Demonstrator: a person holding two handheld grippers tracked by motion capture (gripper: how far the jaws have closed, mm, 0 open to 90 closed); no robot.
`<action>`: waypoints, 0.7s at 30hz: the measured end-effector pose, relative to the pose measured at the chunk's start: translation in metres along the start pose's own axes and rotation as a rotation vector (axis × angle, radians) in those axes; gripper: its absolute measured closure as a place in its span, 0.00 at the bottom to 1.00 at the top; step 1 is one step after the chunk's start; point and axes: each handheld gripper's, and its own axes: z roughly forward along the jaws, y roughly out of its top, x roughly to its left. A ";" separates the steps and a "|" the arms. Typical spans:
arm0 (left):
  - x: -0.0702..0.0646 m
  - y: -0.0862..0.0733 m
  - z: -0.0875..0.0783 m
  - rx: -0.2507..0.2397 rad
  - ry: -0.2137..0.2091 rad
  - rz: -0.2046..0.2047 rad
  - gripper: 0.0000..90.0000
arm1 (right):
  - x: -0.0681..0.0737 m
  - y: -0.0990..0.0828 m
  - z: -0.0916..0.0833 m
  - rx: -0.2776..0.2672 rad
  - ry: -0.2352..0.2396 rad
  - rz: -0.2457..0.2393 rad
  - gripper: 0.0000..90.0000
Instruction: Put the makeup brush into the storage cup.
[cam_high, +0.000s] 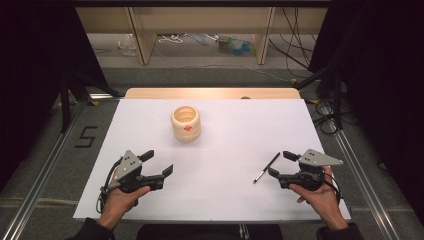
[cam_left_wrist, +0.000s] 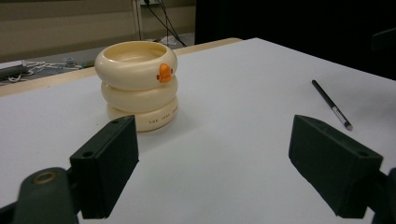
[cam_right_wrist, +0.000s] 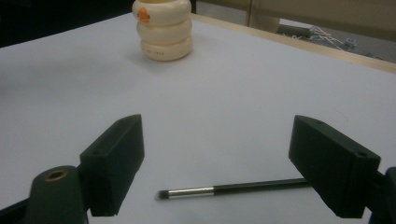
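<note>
Right tool (cam_high: 279, 163) near the right edge of the white worktop (cam_high: 225, 195), jaws spread wide, nothing between the pads. Just in front of those jaws, flat on the worktop, a slim black brush with a silver ferrule (cam_right_wrist: 233, 188), one end beside the right jaw, not touched. Left tool (cam_high: 159, 162) near the front left corner, jaws likewise wide and empty. Farther off, toward the middle of the far edge, an upright cream ring-stacked duck-faced cup with an orange beak (cam_high: 185, 123), well apart from both tools.
</note>
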 end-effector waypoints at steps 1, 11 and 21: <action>0.000 0.000 0.000 0.000 0.001 -0.001 0.18 | -0.001 0.001 0.001 0.010 0.009 -0.007 0.22; 0.001 0.000 0.000 0.002 -0.001 0.014 0.18 | -0.006 0.013 0.015 0.113 0.053 -0.093 0.22; 0.001 0.000 0.000 0.001 -0.003 0.013 0.18 | -0.021 0.024 0.034 0.290 0.137 -0.152 0.22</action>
